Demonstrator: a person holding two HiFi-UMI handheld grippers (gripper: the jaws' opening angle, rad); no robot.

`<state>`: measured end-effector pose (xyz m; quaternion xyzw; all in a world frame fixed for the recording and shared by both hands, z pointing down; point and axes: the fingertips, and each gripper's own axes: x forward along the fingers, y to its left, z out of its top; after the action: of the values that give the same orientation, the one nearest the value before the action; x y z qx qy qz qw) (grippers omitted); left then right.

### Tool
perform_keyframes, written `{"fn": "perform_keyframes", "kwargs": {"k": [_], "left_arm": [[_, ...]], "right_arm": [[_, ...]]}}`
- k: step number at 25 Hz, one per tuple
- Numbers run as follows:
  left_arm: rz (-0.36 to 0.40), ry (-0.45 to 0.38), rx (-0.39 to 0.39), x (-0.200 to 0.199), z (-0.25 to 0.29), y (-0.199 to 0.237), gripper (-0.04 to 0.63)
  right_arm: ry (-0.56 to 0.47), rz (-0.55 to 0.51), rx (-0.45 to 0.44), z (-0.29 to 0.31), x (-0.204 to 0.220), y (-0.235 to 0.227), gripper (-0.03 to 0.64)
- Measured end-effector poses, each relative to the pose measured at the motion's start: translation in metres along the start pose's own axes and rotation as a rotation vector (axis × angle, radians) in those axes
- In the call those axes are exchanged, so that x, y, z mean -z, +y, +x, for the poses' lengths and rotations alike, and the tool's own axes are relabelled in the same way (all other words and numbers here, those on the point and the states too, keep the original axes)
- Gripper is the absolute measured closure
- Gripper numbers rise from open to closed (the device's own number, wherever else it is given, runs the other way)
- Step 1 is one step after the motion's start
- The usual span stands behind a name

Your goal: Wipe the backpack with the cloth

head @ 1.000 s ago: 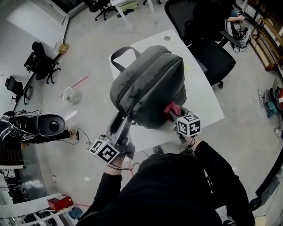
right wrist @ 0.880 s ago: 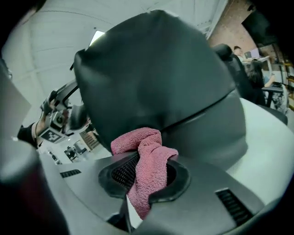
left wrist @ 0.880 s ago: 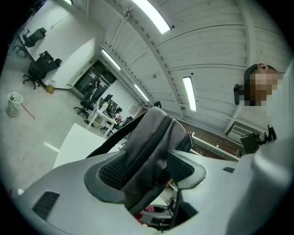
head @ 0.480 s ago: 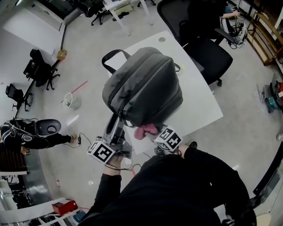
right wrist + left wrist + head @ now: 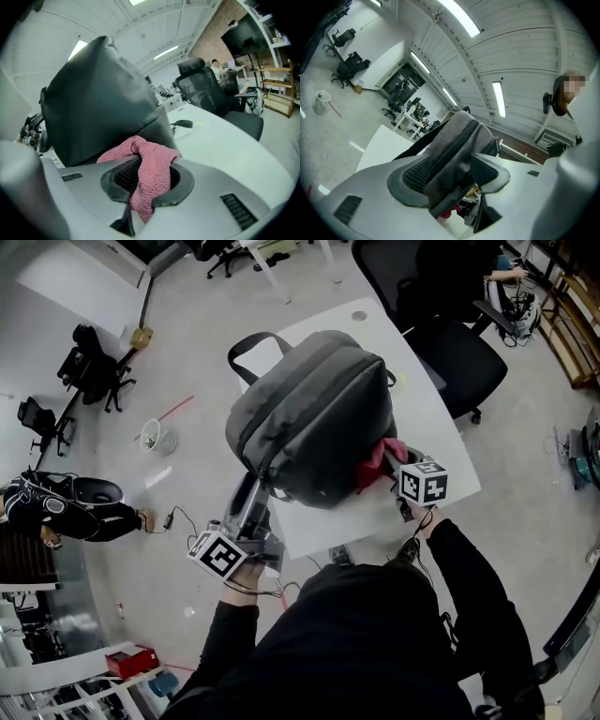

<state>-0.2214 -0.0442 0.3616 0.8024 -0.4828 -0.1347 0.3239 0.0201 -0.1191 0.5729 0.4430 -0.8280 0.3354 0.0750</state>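
Careful: your right gripper point(image 5: 392, 468) has its jaws clamped on a bunched fold of the pink cloth point(image 5: 150, 171). The cloth's loose part is pressed against the grey backpack point(image 5: 314, 418) at the bag's 4 o'clock side in the head view. The backpack stands on the white table point(image 5: 427, 427), with its base close to the near edge. Your left gripper point(image 5: 255, 495), at 7 o'clock, is closed on a thick padded grey fold low on the bag, so its jaws sit wide. That soft fold may squeeze out if you push hard with the cloth. The bag would then likely tip toward 10 o'clock or slide off the near edge. Only a narrow bunch of cloth is pinched, so a dragging stroke over the fabric could pull it free.
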Motion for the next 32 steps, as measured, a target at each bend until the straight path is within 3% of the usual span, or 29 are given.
{"fn": "perform_keyframes", "kwargs": {"k": [6,8,16,22,28,30,32], "left_arm": [[0.017,0.013,0.009,0.000,0.001,0.000,0.319],[0.033,0.027,0.017,0.000,0.000,-0.001,0.319],[0.036,0.082,0.087,0.003,0.005,-0.004,0.319],[0.072,0.137,0.132,0.013,0.010,-0.006,0.318],[0.063,0.162,0.162,0.004,0.004,-0.001,0.319],[0.061,0.167,0.172,0.004,0.004,0.000,0.319],[0.062,0.169,0.179,0.006,0.004,0.001,0.319]], "right_arm": [[-0.137,0.109,0.195,-0.028,-0.040,-0.075,0.548],[-0.135,0.153,0.200,-0.029,-0.034,-0.080,0.548],[0.090,0.116,0.026,0.006,0.055,0.010,0.548],[0.251,0.035,-0.197,0.016,0.121,0.116,0.548],[0.361,-0.084,-0.422,0.024,0.166,0.229,0.548],[0.393,-0.129,-0.423,0.032,0.179,0.232,0.548],[0.400,-0.100,-0.352,0.043,0.184,0.208,0.548]]}}
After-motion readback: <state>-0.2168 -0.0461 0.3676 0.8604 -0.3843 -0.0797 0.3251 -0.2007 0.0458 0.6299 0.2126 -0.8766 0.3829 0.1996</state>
